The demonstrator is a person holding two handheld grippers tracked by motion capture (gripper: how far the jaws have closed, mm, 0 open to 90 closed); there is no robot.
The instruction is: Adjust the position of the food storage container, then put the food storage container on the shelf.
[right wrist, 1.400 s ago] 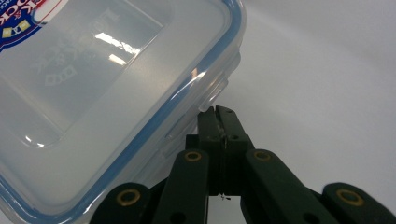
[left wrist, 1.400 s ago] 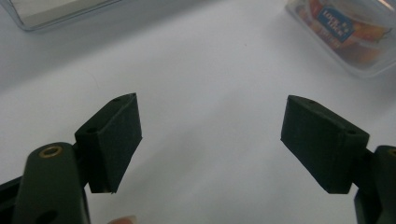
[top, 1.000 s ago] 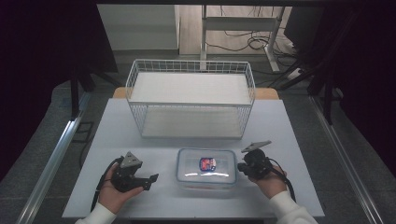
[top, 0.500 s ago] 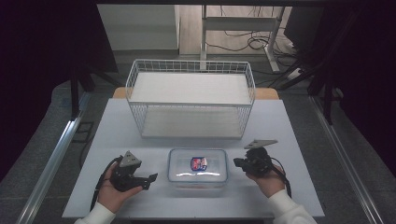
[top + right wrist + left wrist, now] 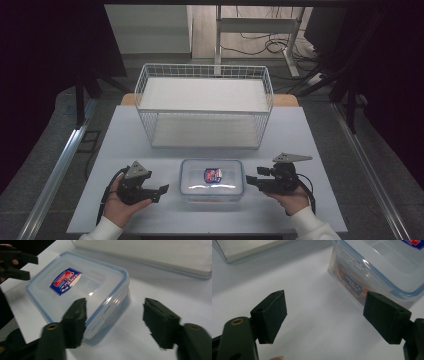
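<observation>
I was working in what looked like a lab or test room. My white table (image 5: 310, 135) stood on grey carpet between black curtains (image 5: 45, 75) at 9 and 3 o'clock. At 12 o'clock stood a desk frame (image 5: 260, 25) with loose cables (image 5: 255, 47) on the floor, and metal rails (image 5: 55, 170) flanked the table.

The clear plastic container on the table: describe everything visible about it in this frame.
The container is a rectangular clear plastic box with rounded corners, its lid on, a blue seal line round the lid's edge and a red-and-blue sticker on top. A printed label shows through its side wall. It sits flat on the white table, before the wire basket, between both open grippers, touched by neither.
</observation>
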